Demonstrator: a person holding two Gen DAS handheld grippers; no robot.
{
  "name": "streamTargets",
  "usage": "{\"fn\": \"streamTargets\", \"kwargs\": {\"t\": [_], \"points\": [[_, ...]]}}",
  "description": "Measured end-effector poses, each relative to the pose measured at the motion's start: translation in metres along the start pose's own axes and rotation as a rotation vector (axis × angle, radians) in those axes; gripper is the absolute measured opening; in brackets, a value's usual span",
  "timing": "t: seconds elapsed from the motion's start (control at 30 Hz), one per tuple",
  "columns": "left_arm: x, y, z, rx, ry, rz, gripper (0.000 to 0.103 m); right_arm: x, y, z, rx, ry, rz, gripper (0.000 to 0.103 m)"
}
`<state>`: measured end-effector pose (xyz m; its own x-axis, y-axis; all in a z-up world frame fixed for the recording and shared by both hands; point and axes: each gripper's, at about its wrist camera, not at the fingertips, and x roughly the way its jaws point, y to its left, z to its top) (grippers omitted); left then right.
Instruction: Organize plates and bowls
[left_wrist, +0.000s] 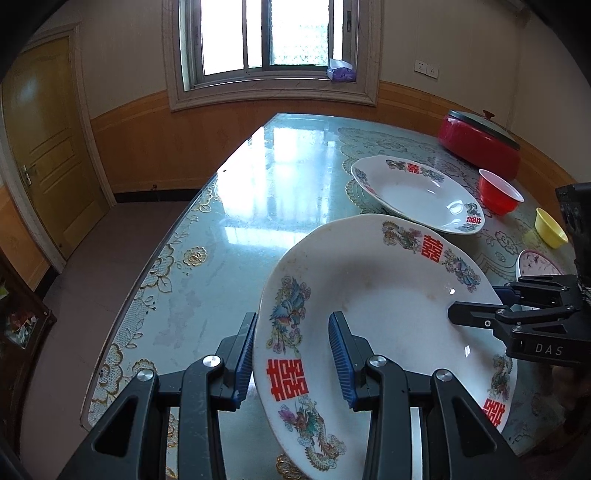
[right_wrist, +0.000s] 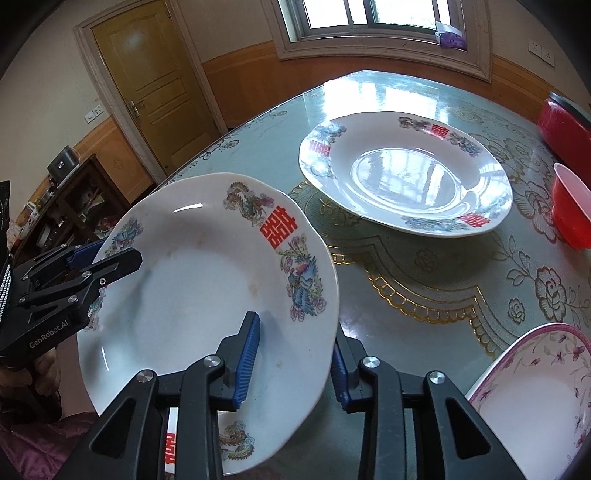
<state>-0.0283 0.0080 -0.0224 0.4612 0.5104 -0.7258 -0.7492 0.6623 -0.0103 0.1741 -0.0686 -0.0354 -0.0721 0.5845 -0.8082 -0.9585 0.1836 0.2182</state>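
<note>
Left gripper (left_wrist: 291, 360): jaws pinch the near rim of the held plate (left_wrist: 376, 314), one blue ribbed pad under the rim and one on the upper face. Right gripper (right_wrist: 295, 360): jaws straddle the opposite rim of the same plate, one pad on the face and one behind the edge. They appear pressed onto it, though actual contact at the rear pad is hidden.

Judgement: the plate is carried between two opposed rim grips because it is wide, shallow and glazed. A single edge pinch would let it swing or slip, whereas two grips keep it steady. It is tilted and clear of the desk (left_wrist: 236, 206), apparently in transit toward the matching plate (right_wrist: 406, 177) that lies flat further back, a likely base for stacking.

Materials and shapes:
- Held plate: glossy white ceramic with a scalloped rim, red double-character emblems and dragon-and-phoenix decals. Faint brownish staining shows in the well.
- Matching plate: same pattern and a deeper oval well that reflects the window.
- Red bowl (left_wrist: 500, 195) and yellow bowl (left_wrist: 550, 227): small, smooth, probably plastic. They stand apart beside the matching plate.
- Floral dish (right_wrist: 535, 398): white with purple sprigs and a pink rim, near the right gripper.
- Red pot (left_wrist: 480, 144): lidded, at the far edge.
- Desk: reflective glass top over a lace-patterned cloth with gold outlines. It is slick, so set-down calls for care.
</note>
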Motion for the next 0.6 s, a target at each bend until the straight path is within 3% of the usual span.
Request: {"fn": "streamTargets", "kwargs": {"t": [0.2,0.6], "points": [[0.013,-0.001,-0.009,-0.003,0.04,-0.021,0.038,0.001,-0.001,0.003,-0.005,0.0,-0.018,0.036],[0.002,0.0,-0.032,-0.004,0.049,-0.096,0.04,0.008,0.003,0.005,-0.062,0.018,0.013,0.039]]}}
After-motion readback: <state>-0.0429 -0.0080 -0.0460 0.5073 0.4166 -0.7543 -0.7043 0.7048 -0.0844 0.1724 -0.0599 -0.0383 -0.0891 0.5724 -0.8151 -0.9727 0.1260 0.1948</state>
